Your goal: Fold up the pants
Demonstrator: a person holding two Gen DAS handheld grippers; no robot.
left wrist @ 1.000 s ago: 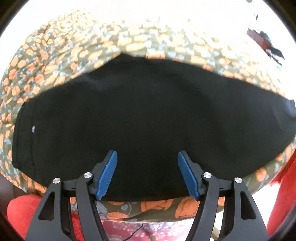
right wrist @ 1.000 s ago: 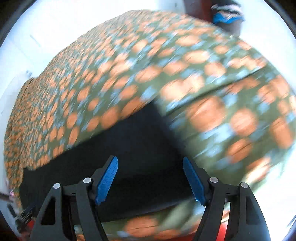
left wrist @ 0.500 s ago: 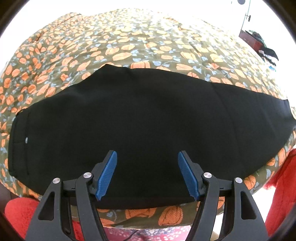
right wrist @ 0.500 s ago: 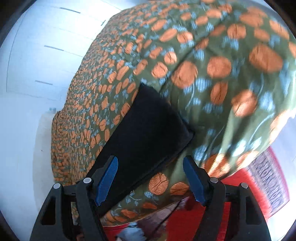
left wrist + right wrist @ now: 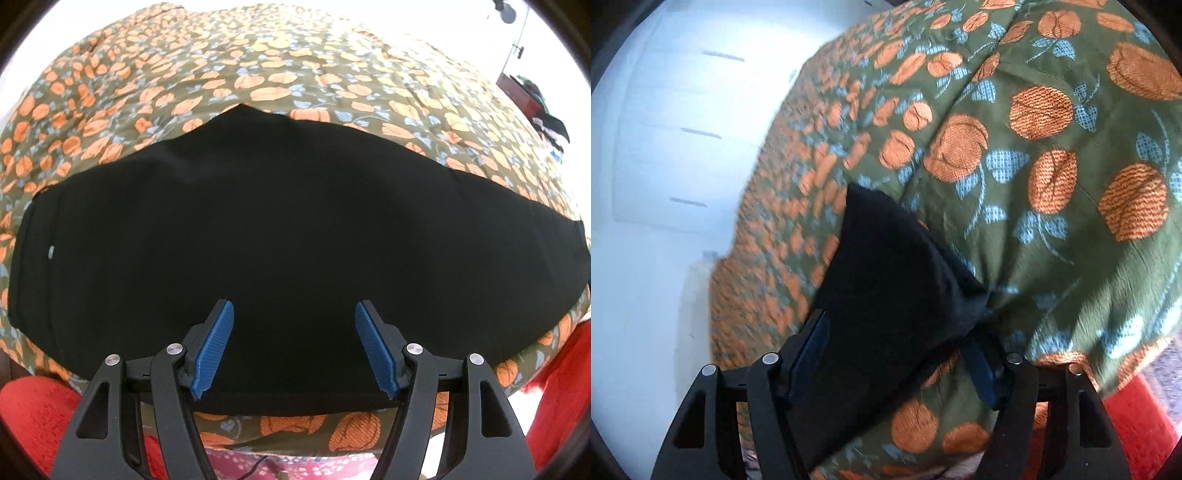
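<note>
Lying flat on flowered bedcover (image 5: pixel 280 77), black pants (image 5: pixel 288 229), already folded lengthwise, one leg on the other it seems: waistband w/ small pale button at left edge, leg ends reaching far right.

Hovering over near edge of pants, approx. in the middle: left gripper (image 5: pixel 293 347), jaws standing wide apart, blue pads (image 5: pixel 214 347) not pressing anything, nothing held.

Going right, to the leg end: right gripper (image 5: pixel 897 362) coming low at corner of pants (image 5: pixel 886 288), jaws having just been closing a bit, cloth corner lying between them. Left pad looking close beside the cloth, right pad partly hidden under it; picture blurred, so firm pinch not visible yet, judging as not gripping yet.

Progress, as estimate: first fold done, pants neat and smooth. Remaining: taking hem end, bringing it over toward waistband, probably one more fold after, then flattening.

Red cloth (image 5: pixel 33 417) showing at bottom edges, not part of the job.
</note>
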